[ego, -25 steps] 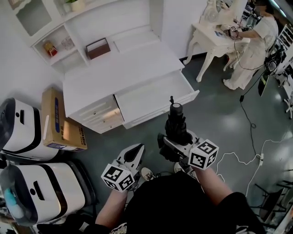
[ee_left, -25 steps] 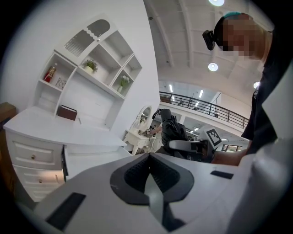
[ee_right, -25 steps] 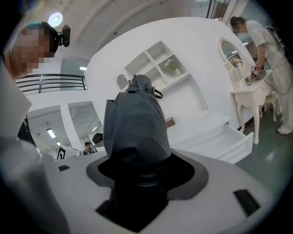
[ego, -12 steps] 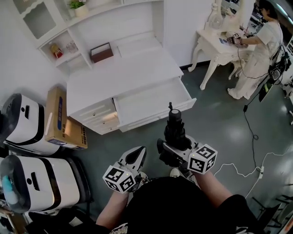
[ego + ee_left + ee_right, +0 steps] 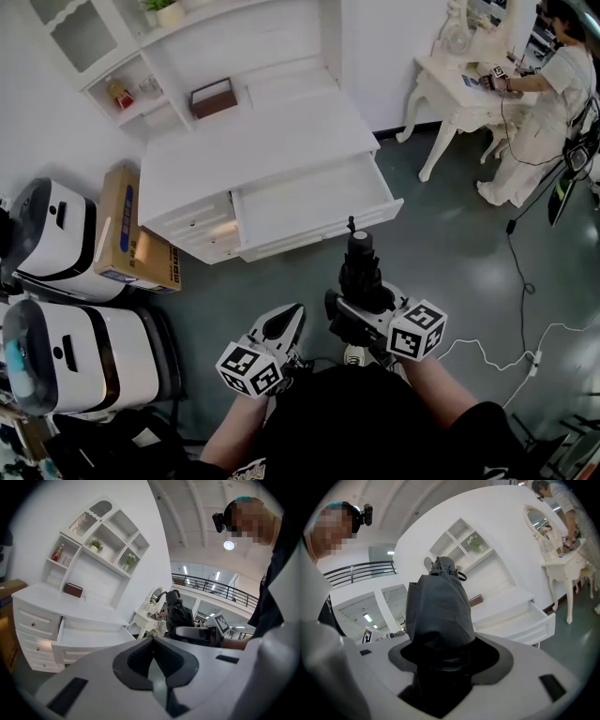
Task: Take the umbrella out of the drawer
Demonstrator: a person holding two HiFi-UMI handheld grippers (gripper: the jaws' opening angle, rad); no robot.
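Observation:
A folded black umbrella (image 5: 360, 270) stands upright in my right gripper (image 5: 356, 305), which is shut on it, out in front of the white desk. Through the right gripper view the umbrella (image 5: 438, 611) fills the space between the jaws. The desk's wide drawer (image 5: 314, 202) hangs pulled out and shows only its white bottom. My left gripper (image 5: 279, 325) hovers low beside the right one, jaws shut with nothing between them (image 5: 152, 660).
A white desk (image 5: 253, 141) with a shelf unit holds a brown box (image 5: 214, 97). A cardboard box (image 5: 127, 234) and two white machines (image 5: 66, 300) stand at the left. A person (image 5: 548, 103) is at a white side table (image 5: 459, 80) on the right. Cables (image 5: 511, 319) run across the grey floor.
The view has shifted slightly; desk and drawer sit a little higher and more to the right. Both grippers keep their places, the right one still holding the umbrella upright.

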